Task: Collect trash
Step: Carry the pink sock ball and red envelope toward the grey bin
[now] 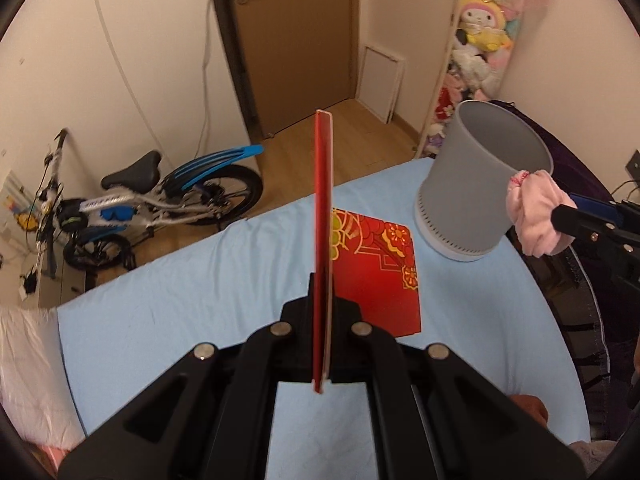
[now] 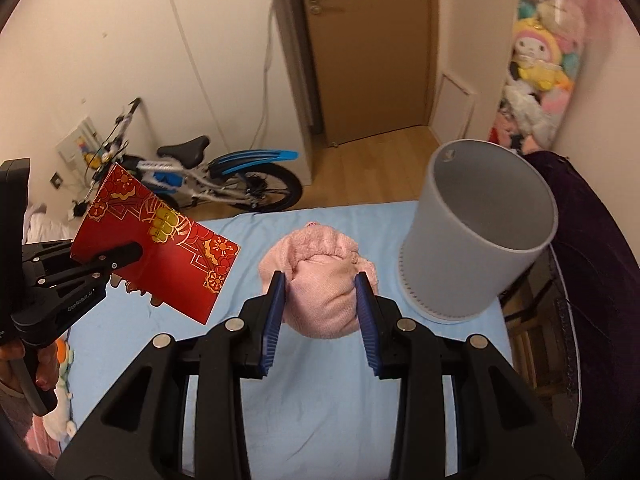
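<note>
Left wrist view looks along the left claw (image 1: 322, 292), clenched on a red envelope (image 1: 323, 216) seen edge-on, standing upright between the jaws. A second red envelope (image 1: 376, 272) with gold flowers lies flat on the blue sheet (image 1: 180, 280) of the bed, just beyond and right of this claw. Farther right stands a grey bin (image 1: 480, 184), tilted in the fisheye, its mouth open toward the camera; no contents show on the inner wall that can be seen. Just right of the bin, the right claw (image 1: 560, 216) holds a pink cloth (image 1: 532, 216) near the rim, outside the bin. Right wrist view shows the right claw (image 2: 320, 300) grasping the bundled pink cloth (image 2: 320, 280) between its blue pads (image 2: 272, 316), above the sheet. The bin (image 2: 480, 232) sits ahead and right of it, the visible part of its inside bare. To the left, the left claw (image 2: 120, 256) grips the patterned envelope (image 2: 160, 240) by its lower edge, held in the air. A bicycle (image 2: 208, 176) leans beyond the bed.
</note>
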The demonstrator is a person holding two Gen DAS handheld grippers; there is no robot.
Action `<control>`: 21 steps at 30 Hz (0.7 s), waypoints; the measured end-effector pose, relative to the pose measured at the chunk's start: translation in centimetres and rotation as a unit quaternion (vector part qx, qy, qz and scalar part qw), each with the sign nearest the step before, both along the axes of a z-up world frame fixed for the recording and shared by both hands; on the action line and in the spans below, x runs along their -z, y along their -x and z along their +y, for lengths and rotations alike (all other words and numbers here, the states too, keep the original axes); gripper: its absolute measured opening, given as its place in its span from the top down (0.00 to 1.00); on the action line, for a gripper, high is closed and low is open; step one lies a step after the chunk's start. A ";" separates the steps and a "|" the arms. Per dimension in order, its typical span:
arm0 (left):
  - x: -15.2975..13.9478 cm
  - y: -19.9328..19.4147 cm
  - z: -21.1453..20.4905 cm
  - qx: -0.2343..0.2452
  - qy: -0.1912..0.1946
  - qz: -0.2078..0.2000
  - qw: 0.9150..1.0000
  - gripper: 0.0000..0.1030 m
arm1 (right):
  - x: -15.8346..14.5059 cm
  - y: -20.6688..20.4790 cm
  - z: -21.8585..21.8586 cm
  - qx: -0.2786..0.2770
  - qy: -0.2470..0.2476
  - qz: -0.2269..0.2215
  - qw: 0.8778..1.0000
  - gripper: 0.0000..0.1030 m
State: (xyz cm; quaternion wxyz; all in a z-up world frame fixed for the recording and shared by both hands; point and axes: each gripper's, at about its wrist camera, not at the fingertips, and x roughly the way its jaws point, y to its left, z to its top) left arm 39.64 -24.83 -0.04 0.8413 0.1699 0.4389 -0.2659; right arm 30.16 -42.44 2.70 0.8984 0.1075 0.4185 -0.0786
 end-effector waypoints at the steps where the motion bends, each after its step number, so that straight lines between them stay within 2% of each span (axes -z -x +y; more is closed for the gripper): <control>1: -0.5 -0.1 -1.5 0.013 0.002 -0.004 1.000 0.98 | -0.5 0.7 -1.5 0.019 0.001 -0.002 1.000 0.68; 6: -2.8 -0.4 -9.2 0.082 0.014 -0.021 0.996 0.98 | -2.2 3.8 -7.0 0.093 0.008 -0.017 0.996 0.68; 10: -4.6 -0.3 -13.8 0.123 0.025 -0.033 0.992 0.98 | -3.8 5.4 -10.7 0.129 0.014 -0.037 0.991 0.68; 14: -6.3 -0.3 -17.8 0.149 0.033 -0.049 0.987 0.98 | -6.1 5.7 -13.6 0.138 0.016 -0.058 0.989 0.68; 21: -7.4 -1.7 -22.9 0.165 0.036 -0.041 0.985 0.98 | -8.6 2.9 -18.4 0.135 0.006 -0.070 0.988 0.68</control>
